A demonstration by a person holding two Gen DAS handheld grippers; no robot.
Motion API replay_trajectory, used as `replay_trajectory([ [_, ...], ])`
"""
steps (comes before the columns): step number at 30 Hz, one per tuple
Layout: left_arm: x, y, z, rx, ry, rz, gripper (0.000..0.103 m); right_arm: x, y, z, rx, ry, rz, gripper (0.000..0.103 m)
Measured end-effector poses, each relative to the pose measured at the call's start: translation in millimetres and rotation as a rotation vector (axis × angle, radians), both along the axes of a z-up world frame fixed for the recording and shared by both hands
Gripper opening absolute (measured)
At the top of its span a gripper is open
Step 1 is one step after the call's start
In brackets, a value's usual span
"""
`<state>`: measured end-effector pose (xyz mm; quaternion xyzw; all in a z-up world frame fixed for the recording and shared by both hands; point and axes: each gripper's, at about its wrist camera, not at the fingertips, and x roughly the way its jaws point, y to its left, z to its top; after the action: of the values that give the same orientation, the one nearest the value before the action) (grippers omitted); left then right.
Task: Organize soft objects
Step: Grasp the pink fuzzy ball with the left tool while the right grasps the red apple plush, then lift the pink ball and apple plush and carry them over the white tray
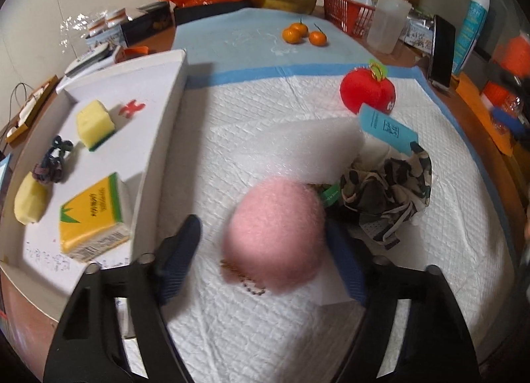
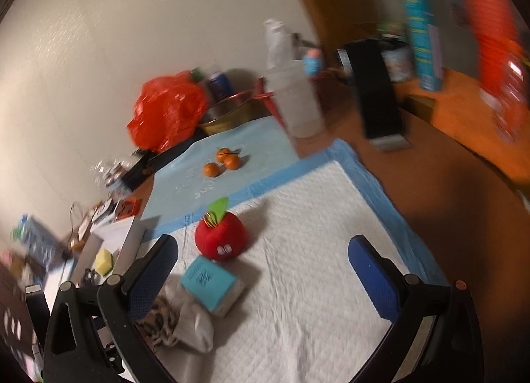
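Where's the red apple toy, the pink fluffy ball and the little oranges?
red apple toy (image 2: 221, 236), right wrist view, its front.
pink fluffy ball (image 1: 276, 234), left wrist view, its middle.
little oranges (image 1: 299, 29), left wrist view, back one.

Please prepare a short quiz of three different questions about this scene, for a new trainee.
1. True or false: the right tool is holding the red plush apple.
2. Which item lies between the fingers of the left tool? A) the pink fluffy ball B) the yellow sponge C) a mandarin
3. How many mandarins lie on the light blue mat?

Key: 1 false, it is empty and the apple lies apart from it on the white pad; 2 A; 3 three.
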<state>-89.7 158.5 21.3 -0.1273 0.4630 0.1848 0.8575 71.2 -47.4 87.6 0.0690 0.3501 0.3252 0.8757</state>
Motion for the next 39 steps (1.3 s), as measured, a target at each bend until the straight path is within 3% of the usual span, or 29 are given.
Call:
replay_trajectory([
  [4, 1.5, -0.8, -5.8, -0.019, 0.001, 0.02, 0.076, 20.0, 37.1, -5.0, -0.083, -0.005, 0.109, 0.103],
  [9, 3.6, 2.6, -4.7, -0.029, 0.01, 0.036, 0.076, 35.3, 83.7, -43.3, -0.174, 0.068, 0.166, 0.103],
  [11, 1.6, -0.1, -4.4, -0.04, -0.003, 0.019, 0.062, 36.9, 99.1, -51.2, -0.19, 0.061, 0.19, 0.102],
  [16, -0.5, 0.8, -4.5, -0.058, -0.019, 0.021, 0.06, 37.9, 124.7, -61.8, -0.217, 0.043, 0.226, 0.101],
  [19, -1.3, 1.3, -4.1, -0.064, -0.025, 0.019, 0.056, 45.2, 135.4, -73.9, -0.248, 0.076, 0.237, 0.094],
  [21, -2.3, 1.7, -3.5, -0.067, -0.031, 0.018, 0.054, 47.4, 137.1, -79.8, -0.251, 0.093, 0.246, 0.065],
  [25, -10.8, 4.2, 5.6, -0.076, -0.072, 0.039, 0.053, 48.1, 126.2, -69.5, -0.2, 0.092, 0.232, 0.059],
  [31, -36.3, 5.9, 50.6, -0.032, -0.187, 0.075, 0.053, 33.6, 80.8, -22.4, 0.002, 0.092, 0.177, 0.059],
  [36, -53.7, 15.8, 105.2, 0.043, -0.286, 0.096, 0.053, 5.9, 55.6, 30.8, 0.142, 0.026, 0.176, 0.059],
  [39, -70.3, 29.7, 153.8, 0.114, -0.369, 0.13, 0.053, -15.1, 43.4, 71.3, 0.23, -0.043, 0.194, 0.059],
])
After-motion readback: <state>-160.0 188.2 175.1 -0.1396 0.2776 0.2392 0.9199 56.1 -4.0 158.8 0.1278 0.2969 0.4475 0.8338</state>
